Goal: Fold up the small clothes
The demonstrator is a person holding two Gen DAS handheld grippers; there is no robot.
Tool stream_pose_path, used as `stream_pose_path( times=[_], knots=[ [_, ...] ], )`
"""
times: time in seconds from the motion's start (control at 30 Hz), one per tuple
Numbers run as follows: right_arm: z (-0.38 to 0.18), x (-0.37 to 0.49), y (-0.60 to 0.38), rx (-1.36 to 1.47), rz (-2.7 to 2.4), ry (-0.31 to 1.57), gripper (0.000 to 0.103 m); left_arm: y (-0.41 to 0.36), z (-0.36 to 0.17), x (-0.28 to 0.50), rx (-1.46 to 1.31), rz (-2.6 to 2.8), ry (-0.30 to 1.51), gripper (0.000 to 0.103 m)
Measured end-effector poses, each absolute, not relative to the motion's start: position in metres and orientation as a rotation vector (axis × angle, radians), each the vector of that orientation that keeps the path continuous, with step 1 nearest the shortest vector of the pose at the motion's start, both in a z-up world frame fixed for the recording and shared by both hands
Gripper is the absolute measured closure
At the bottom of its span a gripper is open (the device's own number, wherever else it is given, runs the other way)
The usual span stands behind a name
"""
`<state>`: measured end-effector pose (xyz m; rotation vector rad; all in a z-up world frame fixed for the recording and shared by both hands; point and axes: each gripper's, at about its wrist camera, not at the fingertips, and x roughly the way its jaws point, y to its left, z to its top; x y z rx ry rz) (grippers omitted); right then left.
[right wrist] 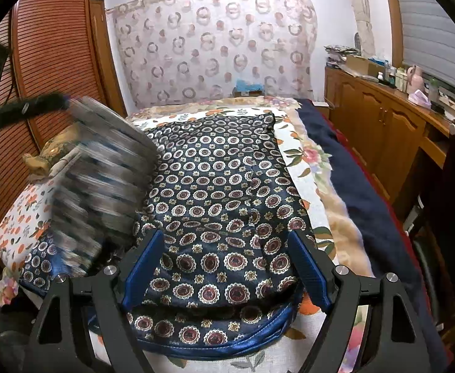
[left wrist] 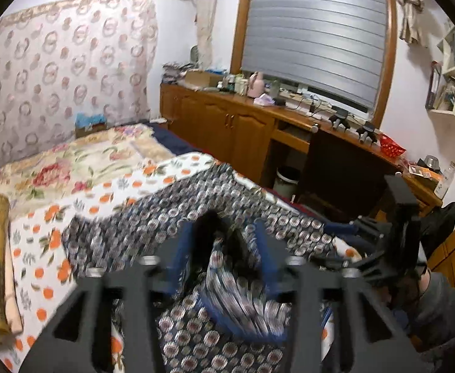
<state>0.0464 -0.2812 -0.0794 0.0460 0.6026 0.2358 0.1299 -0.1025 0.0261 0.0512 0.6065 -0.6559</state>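
bed [right wrist: 292, 143] with orange-print sheet, navy blanket along its edge, wood cabinets [right wrist: 379, 124] beside it. navy patterned garment [right wrist: 221, 192] lies flat on the bed. right gripper [right wrist: 227, 267] jaws wide apart above it; left gripper [left wrist: 227, 248] half apart, a blurred fold between its fingers, grip unclear.

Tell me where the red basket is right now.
The red basket shows only in the left wrist view, at the right, sitting on the wooden counter under the shuttered window, near the counter's end closest to the camera.
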Motion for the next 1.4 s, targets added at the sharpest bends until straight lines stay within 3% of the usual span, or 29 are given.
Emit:
stream_pose_path(
  times=[0.13,0.2,0.9,0.97,1.03,1.07,1.13,1.2,1.4],
  knots=[
    [-0.078,0.053,-0.275,0.059,0.244,0.596,0.02,-0.086,0.019,0.121,0.038,-0.595,0.601,0.03],
    [-0.077,0.055,-0.272,0.061,0.255,0.594,0.02,-0.076,0.017,0.115,0.035,-0.56,0.588,0.027],
    [-0.076,0.141,-0.232,0.098,0.327,0.681,0.02,-0.022,-0.025,0.105,-0.008,-0.41,0.637,0.027],
    [-0.076,0.147,-0.226,0.089,0.343,0.686,0.028,-0.022,-0.027,0.105,-0.014,-0.415,0.646,0.027],
    [-0.078,0.153,-0.22,0.067,0.346,0.703,0.052,-0.021,-0.027,0.105,-0.026,-0.421,0.648,0.027],
    [-0.079,0.156,-0.218,0.052,0.347,0.712,0.057,-0.021,-0.027,0.104,-0.023,-0.422,0.646,0.027],
    [-0.081,0.159,-0.213,0.024,0.369,0.718,0.086,-0.021,-0.027,0.103,-0.017,-0.418,0.645,0.027],
    [-0.08,0.158,-0.209,0.002,0.384,0.708,0.097,-0.02,-0.027,0.104,-0.022,-0.416,0.646,0.027],
    [-0.054,0.129,-0.218,0.007,0.424,0.57,0.1,-0.018,-0.026,0.104,-0.028,-0.409,0.64,0.027]
  ],
)
